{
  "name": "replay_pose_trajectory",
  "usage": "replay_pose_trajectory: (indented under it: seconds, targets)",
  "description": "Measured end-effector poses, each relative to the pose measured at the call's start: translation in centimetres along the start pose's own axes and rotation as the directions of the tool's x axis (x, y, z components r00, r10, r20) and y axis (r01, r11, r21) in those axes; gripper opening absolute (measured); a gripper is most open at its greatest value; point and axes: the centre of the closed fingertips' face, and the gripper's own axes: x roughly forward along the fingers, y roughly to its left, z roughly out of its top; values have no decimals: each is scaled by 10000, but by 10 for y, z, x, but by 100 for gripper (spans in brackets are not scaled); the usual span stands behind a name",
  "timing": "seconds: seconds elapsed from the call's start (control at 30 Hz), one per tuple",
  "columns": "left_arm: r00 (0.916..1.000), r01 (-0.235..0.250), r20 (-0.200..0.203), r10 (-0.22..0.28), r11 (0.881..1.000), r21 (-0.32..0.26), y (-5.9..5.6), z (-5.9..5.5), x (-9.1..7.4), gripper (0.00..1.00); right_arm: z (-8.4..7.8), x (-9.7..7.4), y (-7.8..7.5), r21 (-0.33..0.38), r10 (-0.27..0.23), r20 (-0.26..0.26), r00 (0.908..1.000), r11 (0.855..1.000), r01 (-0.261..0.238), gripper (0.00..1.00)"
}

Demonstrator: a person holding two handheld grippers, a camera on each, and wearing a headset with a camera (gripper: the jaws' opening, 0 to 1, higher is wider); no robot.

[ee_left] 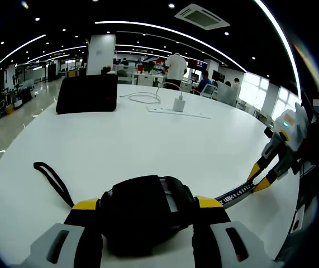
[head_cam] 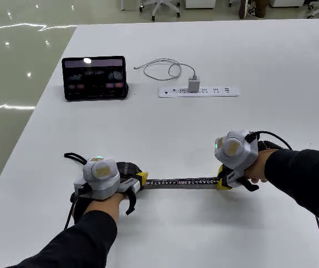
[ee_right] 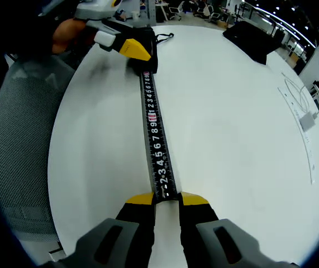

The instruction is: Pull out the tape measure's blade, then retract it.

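Two jaws of the left gripper (ee_left: 148, 202) are clamped around the tape measure's black case (ee_left: 142, 218), which sits on the white tabletop (head_cam: 204, 128) near its front edge, its wrist strap (ee_left: 50, 178) lying loose beside it. The right gripper (ee_right: 166, 198) pinches the free end of the blade (ee_right: 156, 145), which runs straight between the two, numbered face up. A tablet (head_cam: 94, 77) and a power strip (head_cam: 198, 91) sit well apart at the far side.
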Motion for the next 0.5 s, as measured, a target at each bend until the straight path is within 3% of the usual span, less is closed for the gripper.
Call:
replay_pose_trajectory:
  seconds: [0.5]
  targets:
    - [10000,15,-2,-15,10000,-14,0,0,0,61,10,5,1,-19,17,201,9998,10000,-16,12]
